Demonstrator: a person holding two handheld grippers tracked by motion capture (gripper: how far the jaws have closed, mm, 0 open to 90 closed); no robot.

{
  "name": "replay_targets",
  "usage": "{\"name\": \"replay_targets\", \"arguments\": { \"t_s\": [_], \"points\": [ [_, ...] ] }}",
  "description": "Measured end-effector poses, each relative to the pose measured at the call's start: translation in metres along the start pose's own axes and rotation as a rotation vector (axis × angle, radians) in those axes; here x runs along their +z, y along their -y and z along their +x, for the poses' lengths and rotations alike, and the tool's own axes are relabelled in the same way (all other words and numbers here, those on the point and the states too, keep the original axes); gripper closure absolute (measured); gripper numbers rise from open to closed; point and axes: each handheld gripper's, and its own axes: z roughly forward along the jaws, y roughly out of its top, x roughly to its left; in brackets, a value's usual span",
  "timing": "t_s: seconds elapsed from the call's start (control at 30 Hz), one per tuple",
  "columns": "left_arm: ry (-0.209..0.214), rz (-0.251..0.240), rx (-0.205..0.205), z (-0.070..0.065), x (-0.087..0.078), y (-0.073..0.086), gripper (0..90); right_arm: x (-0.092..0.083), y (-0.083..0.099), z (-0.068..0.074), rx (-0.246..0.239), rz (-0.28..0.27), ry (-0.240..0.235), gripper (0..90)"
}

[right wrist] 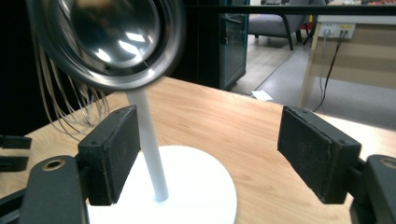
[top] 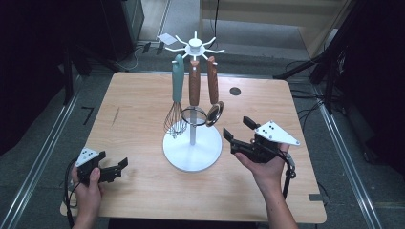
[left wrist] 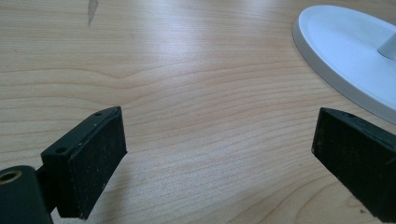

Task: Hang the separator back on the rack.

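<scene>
A white utensil stand [top: 192, 151] rises from a round base in the middle of the wooden table [top: 133, 95]. From its top hooks hang a teal-handled whisk [top: 176, 95], a wooden-handled ring tool [top: 194, 90] and a wooden-handled ladle [top: 213, 93]. My right gripper [top: 237, 127] is just right of the base, open and empty, aimed at the stand. In the right gripper view the ladle bowl [right wrist: 112, 37] hangs above the open right gripper [right wrist: 210, 154], with the pole [right wrist: 152, 149] behind the left jaw. My left gripper [top: 119, 169] rests at the front left, open. Bare wood lies between the jaws of the left gripper [left wrist: 219, 158].
A dark round grommet [top: 234, 90] sits in the table's back right. The stand's base [left wrist: 345, 51] lies ahead and right of the left gripper. Beyond the table there is a paper sheet [top: 166, 38] on the floor, and dark stands flank both sides.
</scene>
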Motion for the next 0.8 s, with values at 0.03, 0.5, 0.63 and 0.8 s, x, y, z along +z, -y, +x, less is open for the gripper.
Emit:
{"name": "replay_targets", "arguments": {
  "t_s": [0.03, 0.5, 0.63, 0.8],
  "points": [
    [0.000, -0.001, 0.000, 0.000, 0.000, 0.000, 3.2, 0.000, 0.003, -0.001, 0.006, 0.003, 0.004, 21.6],
    [0.004, 0.002, 0.000, 0.000, 0.000, 0.000, 1.2, -0.004, 0.038, -0.020, 0.046, 0.059, 0.064, 22.3],
    [0.005, 0.002, 0.002, 0.000, 0.000, 0.000, 1.2, -0.005, 0.046, -0.026, 0.051, 0.073, 0.080, 22.6],
    [0.005, 0.001, 0.001, 0.000, 0.000, 0.000, 1.2, -0.008, 0.056, -0.033, 0.058, 0.095, 0.106, 23.0]
  ]
}}
